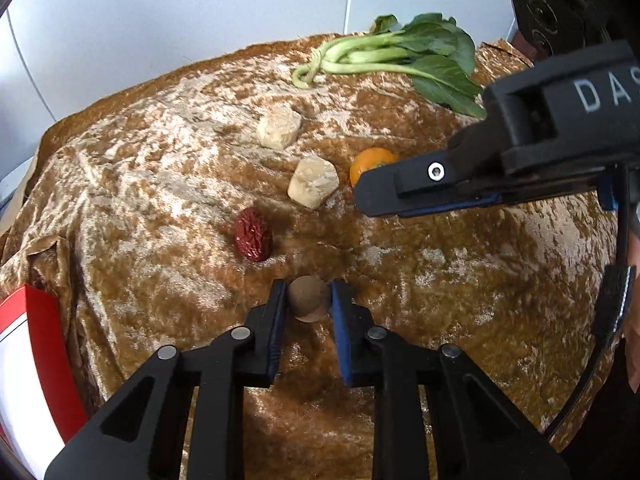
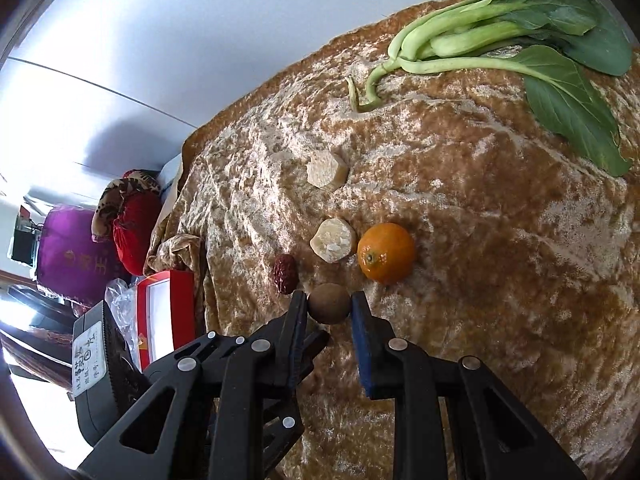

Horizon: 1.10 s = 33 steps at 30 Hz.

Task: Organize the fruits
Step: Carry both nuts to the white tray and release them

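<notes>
My left hand-held gripper (image 1: 308,286) pinches the round brown fruit (image 1: 307,300) on the cloth-covered counter (image 1: 440,280), just beside the red date (image 1: 253,234). My right hand-held gripper (image 1: 362,196) hangs nearly closed and empty by the orange (image 1: 368,162).

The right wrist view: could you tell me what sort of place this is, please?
Probably a room in a home: a gold-brown velvet cloth, embroidered cushions piled beside it, and an orange and leafy greens laid out.

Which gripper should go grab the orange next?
Probably the right: the right gripper hangs just beside the orange, though it must open first. The left gripper is busy, shut on the brown fruit.
</notes>
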### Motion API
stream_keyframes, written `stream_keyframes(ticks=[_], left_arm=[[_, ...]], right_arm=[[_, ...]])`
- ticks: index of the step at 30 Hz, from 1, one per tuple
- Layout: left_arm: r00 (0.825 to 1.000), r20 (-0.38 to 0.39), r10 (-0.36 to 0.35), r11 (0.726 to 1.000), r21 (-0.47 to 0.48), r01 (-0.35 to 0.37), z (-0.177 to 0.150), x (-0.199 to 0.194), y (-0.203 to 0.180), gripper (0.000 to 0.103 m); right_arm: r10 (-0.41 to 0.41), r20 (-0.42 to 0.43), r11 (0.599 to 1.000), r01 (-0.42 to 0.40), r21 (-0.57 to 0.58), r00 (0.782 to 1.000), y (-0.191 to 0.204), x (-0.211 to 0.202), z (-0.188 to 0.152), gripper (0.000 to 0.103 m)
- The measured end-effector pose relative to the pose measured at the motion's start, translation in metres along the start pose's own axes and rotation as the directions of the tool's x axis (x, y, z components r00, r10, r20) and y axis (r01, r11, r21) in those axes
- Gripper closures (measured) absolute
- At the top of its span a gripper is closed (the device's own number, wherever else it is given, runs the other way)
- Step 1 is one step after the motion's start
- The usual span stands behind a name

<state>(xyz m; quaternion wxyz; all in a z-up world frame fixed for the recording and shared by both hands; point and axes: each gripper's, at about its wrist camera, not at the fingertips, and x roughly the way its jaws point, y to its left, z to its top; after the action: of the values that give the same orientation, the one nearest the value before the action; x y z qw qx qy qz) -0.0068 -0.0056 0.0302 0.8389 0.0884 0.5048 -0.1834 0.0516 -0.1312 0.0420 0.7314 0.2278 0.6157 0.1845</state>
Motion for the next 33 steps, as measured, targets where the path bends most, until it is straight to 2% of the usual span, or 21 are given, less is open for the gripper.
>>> stream_keyframes(ticks=[4,7,13,15,17,21,24,29,33], left_arm=[[0.999,0.047,-0.001,0.999,-0.047,0.004,0.0,-0.021,0.011,0.083],[0.995,0.089,0.034,0.996,-0.088,-0.026,-0.008,-0.051,0.024,0.083],[0.97,0.175,0.171,0.966,-0.226,-0.129,-0.042,-0.12,0.074,0.083],[0.953,0.162,0.255,0.942,-0.263,-0.207,-0.055,-0.132,0.095,0.083],[0.943,0.126,0.307,0.915,-0.31,-0.257,-0.069,-0.138,0.118,0.083],[0.93,0.052,0.365,0.868,-0.38,-0.319,-0.092,-0.143,0.156,0.083],[0.924,-0.001,0.382,0.845,-0.404,-0.35,-0.106,-0.138,0.17,0.083],[0.933,-0.06,0.356,0.843,-0.411,-0.348,-0.121,-0.129,0.181,0.083],[0.937,-0.082,0.341,0.851,-0.396,-0.344,-0.121,-0.123,0.18,0.083]], right_arm=[[0.019,0.005,1.0,-0.019,-0.016,1.0,0.009,-0.002,-0.003,0.08],[0.066,0.002,0.997,-0.065,-0.043,0.998,0.022,-0.003,-0.006,0.08],[0.169,-0.037,0.966,-0.173,-0.191,0.985,0.074,0.008,-0.031,0.08],[0.203,-0.065,0.947,-0.213,-0.24,0.977,0.094,0.014,-0.043,0.08],[0.222,-0.091,0.926,-0.239,-0.292,0.971,0.115,0.021,-0.057,0.08],[0.247,-0.135,0.88,-0.28,-0.383,0.96,0.151,0.032,-0.084,0.08],[0.252,-0.17,0.85,-0.302,-0.432,0.953,0.173,0.042,-0.103,0.08],[0.188,-0.21,0.827,-0.27,-0.494,0.959,0.194,0.067,-0.13,0.08],[0.15,-0.213,0.827,-0.241,-0.508,0.965,0.193,0.078,-0.14,0.08]])
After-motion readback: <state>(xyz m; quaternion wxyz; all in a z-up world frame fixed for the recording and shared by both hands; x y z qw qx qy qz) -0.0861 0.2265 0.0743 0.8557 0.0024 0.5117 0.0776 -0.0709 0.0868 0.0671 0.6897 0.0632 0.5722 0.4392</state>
